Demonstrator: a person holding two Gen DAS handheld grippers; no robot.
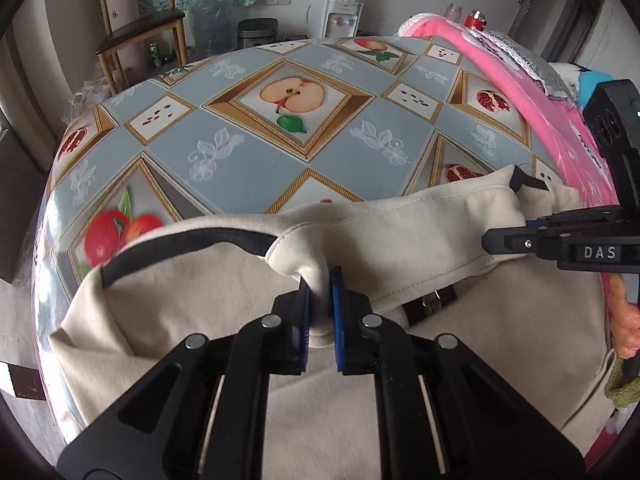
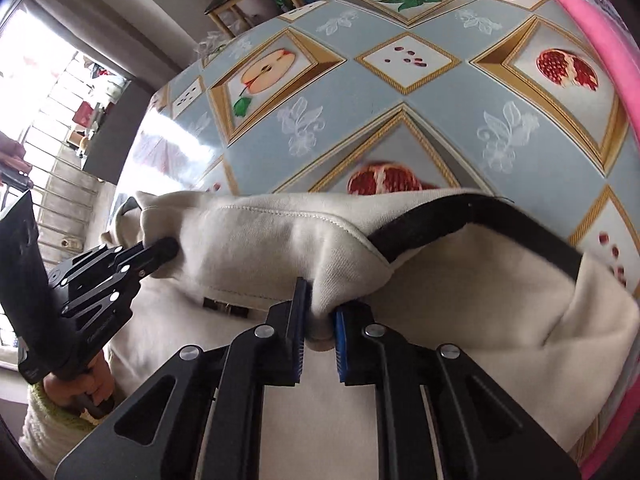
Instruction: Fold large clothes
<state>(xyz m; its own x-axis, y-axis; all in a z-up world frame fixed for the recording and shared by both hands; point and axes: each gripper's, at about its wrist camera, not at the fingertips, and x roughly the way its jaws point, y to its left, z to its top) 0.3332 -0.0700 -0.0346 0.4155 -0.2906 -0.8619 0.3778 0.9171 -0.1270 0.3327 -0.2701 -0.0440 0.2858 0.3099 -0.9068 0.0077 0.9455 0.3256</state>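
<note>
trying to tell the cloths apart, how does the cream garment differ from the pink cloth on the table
The cream garment is bunched near the front table edge with black trim, pinched by the left gripper and the right gripper. The pink cloth lies along the far right side, ungripped. Both rest on the fruit-print tablecloth.

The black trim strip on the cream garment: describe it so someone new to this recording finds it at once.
Start at the fruit-patterned tablecloth; the cream garment lies on its near part, pinched by the left gripper and right gripper. The black trim strip curves along the garment's folded edge, the only long dark band on pale cloth.
</note>
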